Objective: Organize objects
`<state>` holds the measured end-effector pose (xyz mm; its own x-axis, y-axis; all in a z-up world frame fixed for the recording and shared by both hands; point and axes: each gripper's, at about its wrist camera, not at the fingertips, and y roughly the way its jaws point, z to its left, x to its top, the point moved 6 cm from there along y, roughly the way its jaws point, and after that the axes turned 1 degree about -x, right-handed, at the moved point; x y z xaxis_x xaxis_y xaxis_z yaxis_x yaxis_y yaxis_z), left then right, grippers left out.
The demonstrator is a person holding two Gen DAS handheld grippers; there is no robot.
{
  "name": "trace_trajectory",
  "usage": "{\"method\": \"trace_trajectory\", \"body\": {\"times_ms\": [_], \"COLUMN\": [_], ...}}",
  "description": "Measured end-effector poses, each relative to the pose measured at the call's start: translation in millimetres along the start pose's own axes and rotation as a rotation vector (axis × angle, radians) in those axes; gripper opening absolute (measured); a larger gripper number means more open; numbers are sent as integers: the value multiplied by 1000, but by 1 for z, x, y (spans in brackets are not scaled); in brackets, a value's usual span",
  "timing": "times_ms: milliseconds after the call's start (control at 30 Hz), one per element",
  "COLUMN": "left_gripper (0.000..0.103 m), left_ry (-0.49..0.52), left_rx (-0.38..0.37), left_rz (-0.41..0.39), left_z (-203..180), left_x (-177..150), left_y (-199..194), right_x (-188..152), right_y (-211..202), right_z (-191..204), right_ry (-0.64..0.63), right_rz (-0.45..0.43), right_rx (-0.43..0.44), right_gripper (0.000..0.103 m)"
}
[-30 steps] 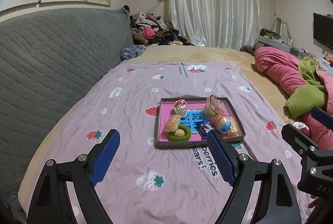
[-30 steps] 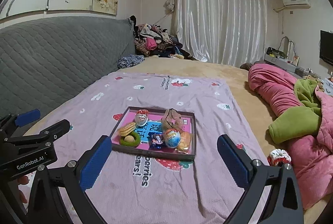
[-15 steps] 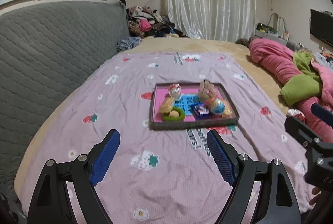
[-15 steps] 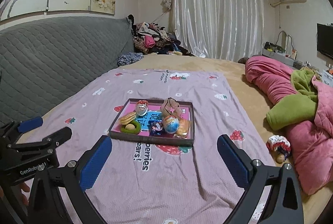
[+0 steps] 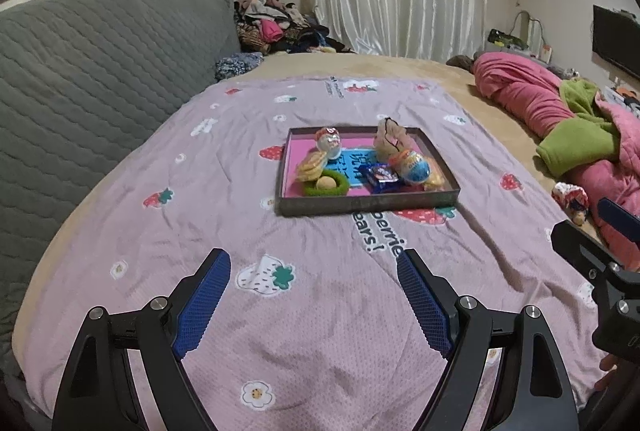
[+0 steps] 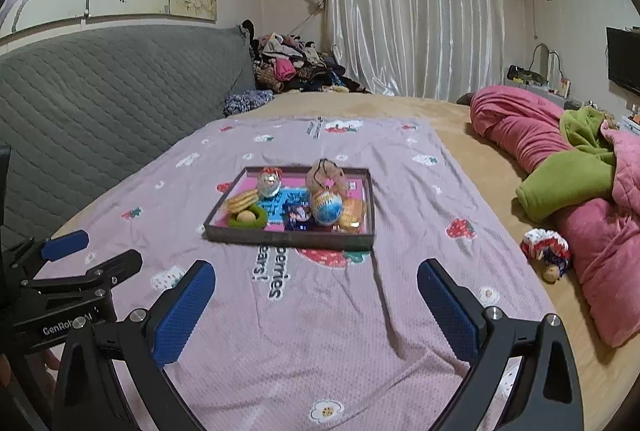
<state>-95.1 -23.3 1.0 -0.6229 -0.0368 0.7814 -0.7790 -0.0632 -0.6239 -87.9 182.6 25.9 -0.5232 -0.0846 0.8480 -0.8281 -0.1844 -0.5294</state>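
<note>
A bedroom, its bed spread with a lilac strawberry-print blanket, fills both of my wrist views. Nearest me, my left tool hangs released above the blanket, blue pads wide apart with nothing between them. My right tool is likewise spread wide and empty, level with the left, which shows at the edge of the right view.

Beyond both tools, in the middle of the blanket, sits a shallow dark tray with a pink floor. At its near left corner lies a green ring with a pale round piece inside it, a stack of biscuits just behind. A dark blue wrapped snack lies at the near centre, touching a blue-and-orange egg-shaped toy; a yellowish packet rests against the tray's right wall. At the far side are a small shiny ball and a beige pouch.

Off the blanket to the right, a small doll lies beside a heap of pink and green bedding. A grey quilted headboard runs along the left; piled clothes and white curtains close the far end.
</note>
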Motion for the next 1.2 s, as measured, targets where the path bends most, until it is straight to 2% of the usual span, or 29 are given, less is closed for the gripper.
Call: {"method": "trace_trajectory", "body": {"times_ms": [333,667,1200], "left_gripper": [86,86,86], "left_ry": [19,14,-14], "left_rx": [3,-31,3], "left_rz": [-30,-13,14], "left_z": [-8,-14,-6], "left_x": [-18,-40,-60], "left_y": [16,36,61], "right_x": [-29,-55,-78], "right_y": [16,34,50], "right_z": [-11,-14,-7], "right_ry": [11,10,-13], "right_rz": [34,72,89], "right_rx": [5,7,13], "right_gripper": [102,102,102]}}
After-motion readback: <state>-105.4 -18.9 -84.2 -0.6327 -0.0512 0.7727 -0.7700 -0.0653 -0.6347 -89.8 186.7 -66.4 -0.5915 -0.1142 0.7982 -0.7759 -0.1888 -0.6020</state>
